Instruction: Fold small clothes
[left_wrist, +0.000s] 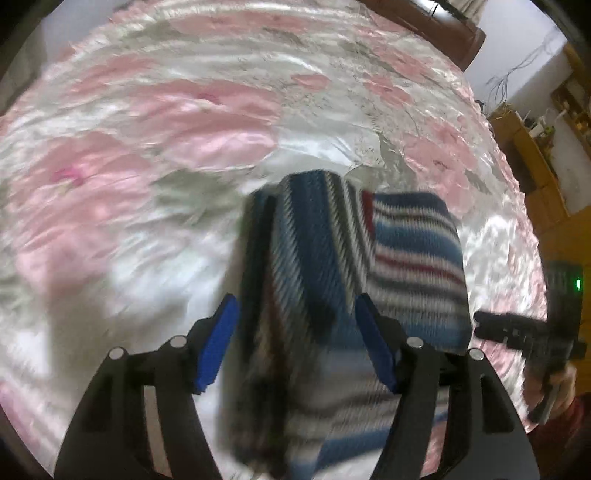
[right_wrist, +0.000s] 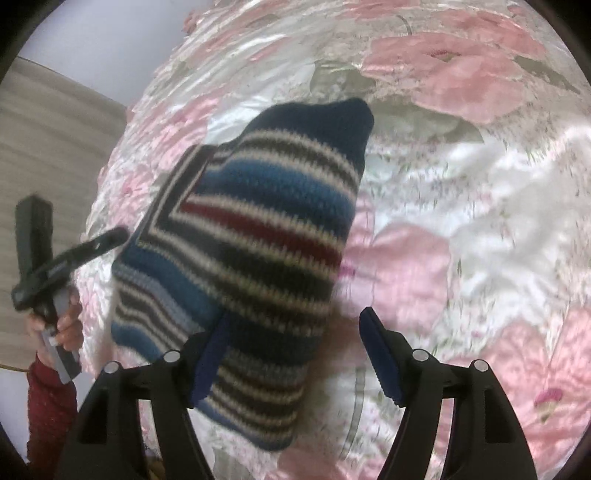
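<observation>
- My left gripper (left_wrist: 295, 343) is spread wide, blue pads (left_wrist: 216, 347) well apart, clamping nothing.
- The striped knit garment (left_wrist: 369, 266) runs straight between my left fingers and on past their tips (blurred close in, so I cannot tell whether the pads touch it).
- It lies on the shiny pink-flowered bedspread (left_wrist: 166, 155), which fills everything beyond my left fingertips.
- Off beyond my right-hand finger in the left wrist view, the other tool (left_wrist: 517, 332) shows, black with a green light.
- My right gripper (right_wrist: 295, 350) is parted too, nothing pinched.
- In the right wrist view the garment (right_wrist: 258, 229) sits over my left-hand pad (right_wrist: 210, 365) and stretches ahead; the right-hand pad (right_wrist: 380, 358) stands clear over bedspread (right_wrist: 480, 240).
- Far beyond my left-hand finger there, a hand (right_wrist: 62, 325) in a dark red sleeve (right_wrist: 48, 402) grips the other tool's handle.
</observation>
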